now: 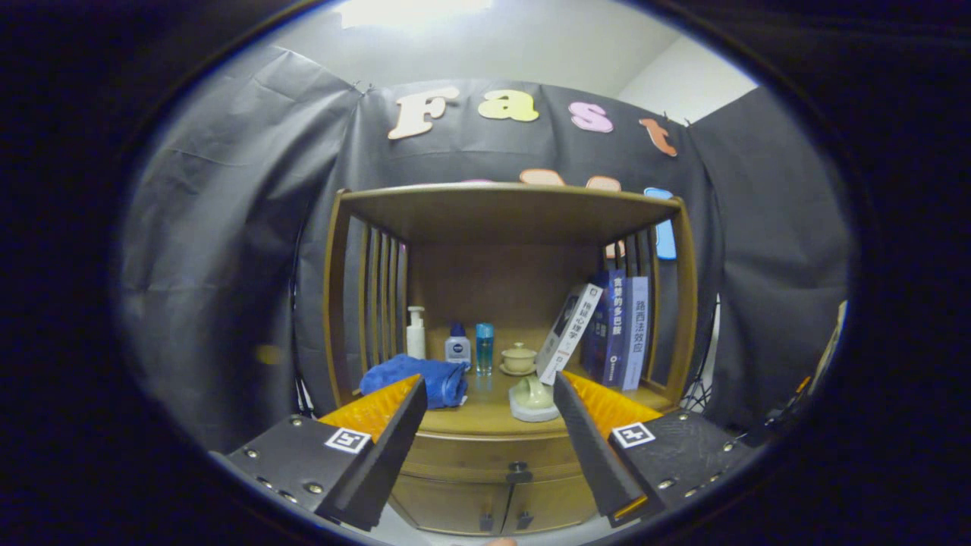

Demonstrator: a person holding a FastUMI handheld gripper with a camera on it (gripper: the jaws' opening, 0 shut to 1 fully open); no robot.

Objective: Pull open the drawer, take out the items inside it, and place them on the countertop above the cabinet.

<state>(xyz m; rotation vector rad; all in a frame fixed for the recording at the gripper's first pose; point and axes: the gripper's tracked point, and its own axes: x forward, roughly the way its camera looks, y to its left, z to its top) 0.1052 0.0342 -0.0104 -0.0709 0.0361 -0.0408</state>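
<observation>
Facing the cabinet, the tongs (485, 455) are held wide open & empty. Drawer (485, 453) sits shut below the worktop (485, 417), knob (519, 472) between the fingers. Either stage fits: contents possibly inside, or already out.

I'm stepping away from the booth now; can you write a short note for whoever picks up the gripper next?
Gripper: open, holding nothing, held in front of the cabinet, its fingers apart either side of the countertop's front edge.
Drawer: shut, its dark knob between the fingers and lower down.
Countertop: carries a blue cloth, a pump bottle, two small bottles, a lidded cup, a pale item on a coaster and books.
Done or left: cannot tell. A shut drawer fits both a job about to begin and one finished with the drawer pushed back. Check inside it before anything else.
</observation>
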